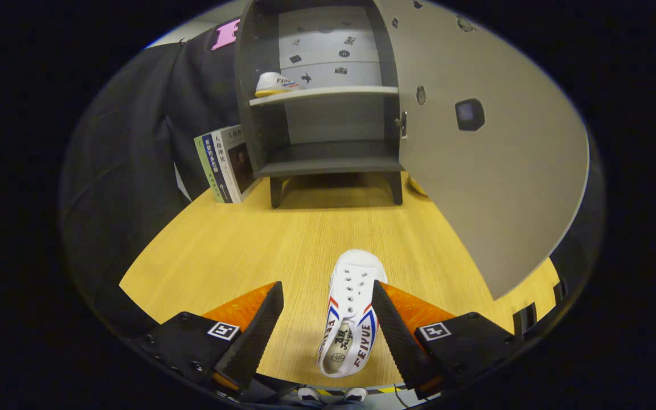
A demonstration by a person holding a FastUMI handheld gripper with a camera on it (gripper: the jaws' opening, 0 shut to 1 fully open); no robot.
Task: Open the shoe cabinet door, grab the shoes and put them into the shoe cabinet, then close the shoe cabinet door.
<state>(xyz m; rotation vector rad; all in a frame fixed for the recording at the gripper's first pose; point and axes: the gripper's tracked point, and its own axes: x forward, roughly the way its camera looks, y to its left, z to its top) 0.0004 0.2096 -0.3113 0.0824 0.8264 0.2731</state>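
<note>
A white shoe (351,310) with red and blue stripes lies on the wooden table (220,250), toe pointing toward the cabinet. It sits between my gripper's (328,290) fingers, close against the right finger and well apart from the left one. The gripper is open. Beyond, the dark shoe cabinet (322,102) stands at the table's far end with its grey door (493,159) swung wide to the right. A second white shoe (275,84) rests on the cabinet's upper shelf at the left. The lower shelf holds nothing.
A few upright books (224,164) lean against the cabinet's left side. The open door reaches far forward over the table's right part. Black cloth wall hangs behind the books on the left.
</note>
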